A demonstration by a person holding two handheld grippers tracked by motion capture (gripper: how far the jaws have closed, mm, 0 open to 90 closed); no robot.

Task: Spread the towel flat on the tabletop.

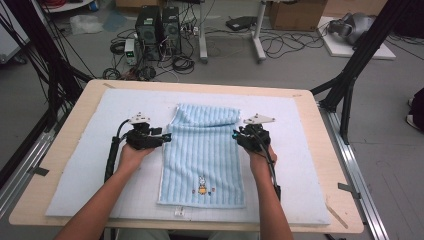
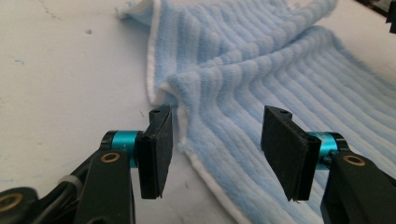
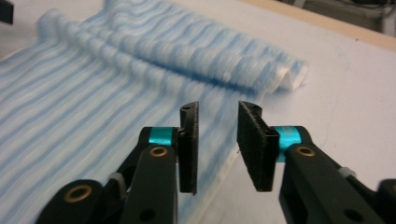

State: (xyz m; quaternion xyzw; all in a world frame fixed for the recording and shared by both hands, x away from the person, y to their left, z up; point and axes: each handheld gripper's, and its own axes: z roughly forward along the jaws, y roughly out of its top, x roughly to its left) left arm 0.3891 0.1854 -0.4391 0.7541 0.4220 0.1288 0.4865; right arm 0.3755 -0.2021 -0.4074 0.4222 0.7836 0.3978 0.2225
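Light-blue striped towel (image 1: 202, 152): lies lengthwise on the white mat (image 1: 75, 165) covering the tabletop (image 1: 60, 145), far end folded back on itself. Left gripper (image 2: 215, 149): at the towel's left edge, jaws released, fabric between them untouched. Right gripper (image 3: 218, 144): at the right edge, jaws narrowly parted, gripping nothing.

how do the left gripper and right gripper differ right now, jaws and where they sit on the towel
The left gripper has its jaws spread wide; the right gripper has a much narrower gap. The left gripper sits at the left edge of the towel, the right gripper at its right edge. In its own view, the left gripper faces a lifted fold of towel edge; the right gripper faces a rumpled roll farther off. Both are open and grip nothing.
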